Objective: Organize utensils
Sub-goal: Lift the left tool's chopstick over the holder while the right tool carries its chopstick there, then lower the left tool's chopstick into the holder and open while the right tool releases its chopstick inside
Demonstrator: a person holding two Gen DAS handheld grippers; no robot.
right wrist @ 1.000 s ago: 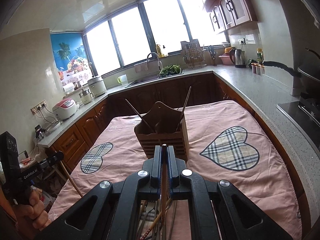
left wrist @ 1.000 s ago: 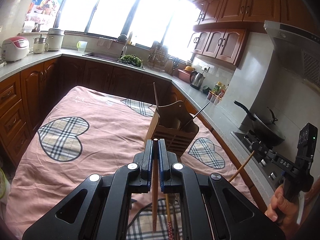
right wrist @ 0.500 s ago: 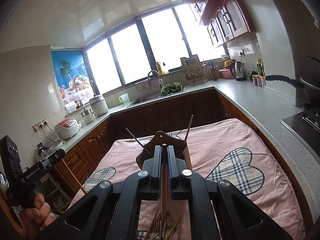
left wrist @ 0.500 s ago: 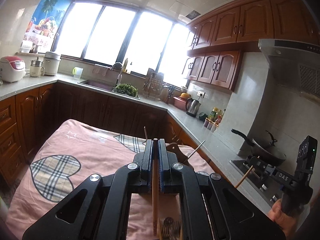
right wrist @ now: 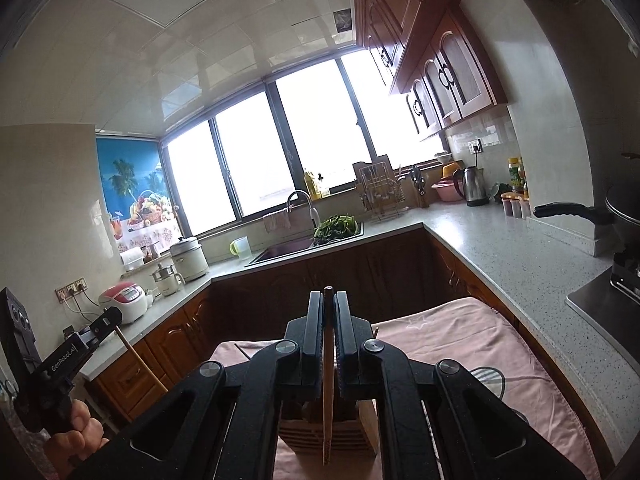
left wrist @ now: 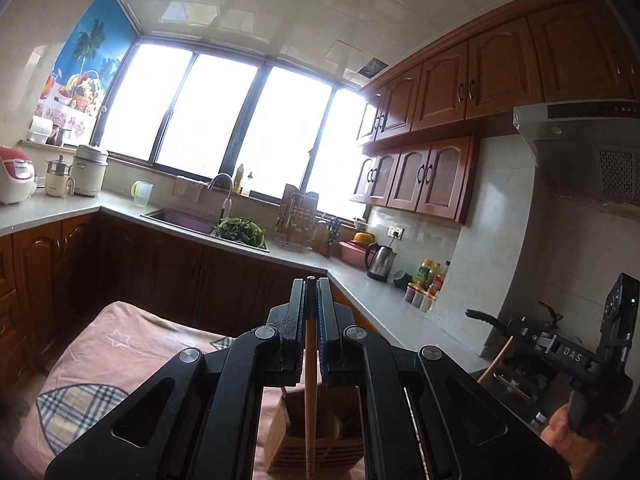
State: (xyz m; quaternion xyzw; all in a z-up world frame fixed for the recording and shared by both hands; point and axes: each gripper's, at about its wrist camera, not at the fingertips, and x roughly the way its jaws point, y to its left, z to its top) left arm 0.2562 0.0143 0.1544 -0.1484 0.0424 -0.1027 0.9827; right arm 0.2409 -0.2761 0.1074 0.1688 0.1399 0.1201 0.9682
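At the bottom centre of the left wrist view, the left gripper [left wrist: 309,292] has its two black fingers nearly closed, pinching a long pale wooden chopstick [left wrist: 309,400] that runs straight down between them. Below its lower end stands the slatted wooden utensil holder [left wrist: 280,436], on the pink tablecloth with plaid heart patches [left wrist: 100,360]. Toward the lower right of that view, the right gripper [left wrist: 520,334] shows from the side, held in a hand [left wrist: 568,436], with a light wooden stick [left wrist: 494,362] slanting down from it.

Low in the middle of the right wrist view, the right gripper [right wrist: 328,308] is likewise closed to a narrow slit around a slim wooden chopstick with a dark tip [right wrist: 327,392], pointing down over the same holder [right wrist: 344,436]. At the lower left edge of this view the left gripper [right wrist: 114,318] appears in the person's left hand [right wrist: 76,436], its chopstick [right wrist: 138,360] angling downward. Grey speckled counters [right wrist: 500,248] run along the frame's right side.
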